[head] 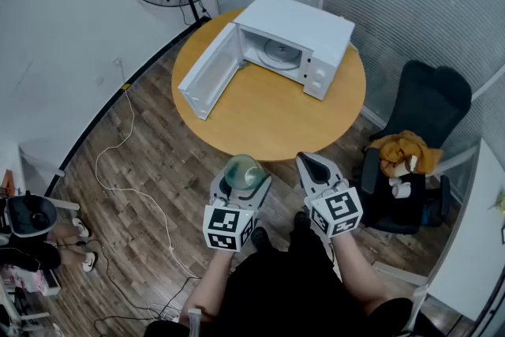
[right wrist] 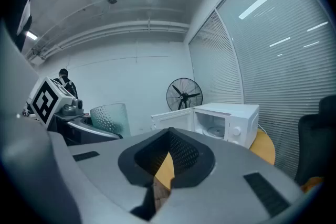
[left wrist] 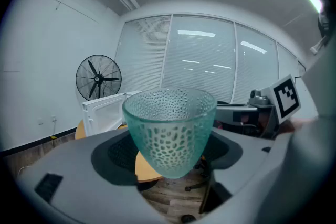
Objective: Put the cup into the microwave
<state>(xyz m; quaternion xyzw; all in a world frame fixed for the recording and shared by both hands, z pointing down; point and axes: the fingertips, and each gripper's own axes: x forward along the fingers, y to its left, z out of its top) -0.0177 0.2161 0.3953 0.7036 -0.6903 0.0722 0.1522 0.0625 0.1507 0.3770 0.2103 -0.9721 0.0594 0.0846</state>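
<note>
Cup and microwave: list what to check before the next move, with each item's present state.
1. Cup held upright in the left gripper: ok.
2. Microwave door swung open: ok.
3. Cavity free, only the turntable inside: ok.
4. Table bare between its near edge and the microwave: ok.
5. Right gripper empty and apart from the cup: ok.

Bright even overhead light; cup [left wrist: 170, 131] sharp, fisheye edges bent.
</note>
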